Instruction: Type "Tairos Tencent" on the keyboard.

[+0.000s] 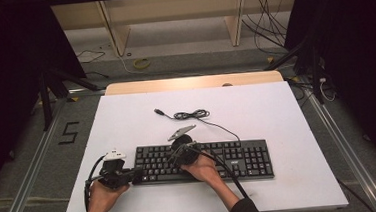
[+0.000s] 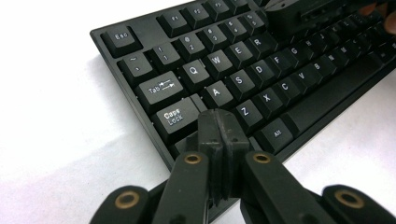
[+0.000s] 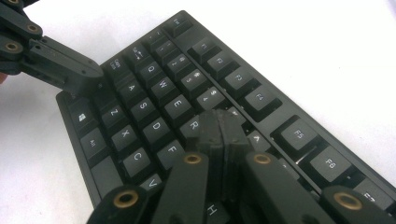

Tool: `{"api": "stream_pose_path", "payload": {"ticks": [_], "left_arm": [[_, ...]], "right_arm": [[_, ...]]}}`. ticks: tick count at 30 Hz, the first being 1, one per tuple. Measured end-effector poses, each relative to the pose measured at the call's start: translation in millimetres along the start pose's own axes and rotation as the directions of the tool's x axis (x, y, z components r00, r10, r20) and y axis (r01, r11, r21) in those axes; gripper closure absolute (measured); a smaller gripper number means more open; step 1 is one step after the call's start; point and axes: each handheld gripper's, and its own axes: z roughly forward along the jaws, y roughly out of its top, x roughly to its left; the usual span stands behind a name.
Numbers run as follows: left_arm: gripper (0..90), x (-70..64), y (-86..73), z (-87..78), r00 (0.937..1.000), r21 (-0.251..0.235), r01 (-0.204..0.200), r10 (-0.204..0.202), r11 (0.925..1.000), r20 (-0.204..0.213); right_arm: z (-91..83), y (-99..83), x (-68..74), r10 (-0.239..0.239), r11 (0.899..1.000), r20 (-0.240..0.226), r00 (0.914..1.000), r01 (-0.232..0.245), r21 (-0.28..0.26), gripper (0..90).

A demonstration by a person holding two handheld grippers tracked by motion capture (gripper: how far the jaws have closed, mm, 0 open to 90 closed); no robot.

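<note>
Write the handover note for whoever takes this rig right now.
Left tool: jaws shut, tip down on the keyboard at its left end, near Caps Lock and the key below it.
Right tool: jaws shut, tip over the keys around R and T.
Keyboard lies flat on the white board; its cable lies coiled behind it, unplugged.
Done: both tools are at the keys.
Left: which presses remain cannot be told.

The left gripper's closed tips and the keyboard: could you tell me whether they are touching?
Cannot tell. In the left gripper view the left gripper sits shut over the keyboard near Shift, hiding any contact or gap.
</note>
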Motion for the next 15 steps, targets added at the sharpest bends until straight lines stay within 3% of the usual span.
{"api": "stream_pose_path", "payload": {"ticks": [15], "left_arm": [[89.2,0.9,-0.4,0.6,1.0,0.004,0.007,-0.007,1.0,0.004]], "right_arm": [[3.0,-2.0,3.5,-0.02,1.0,0.022,0.9996,0.019,0.012,90.0]]}}
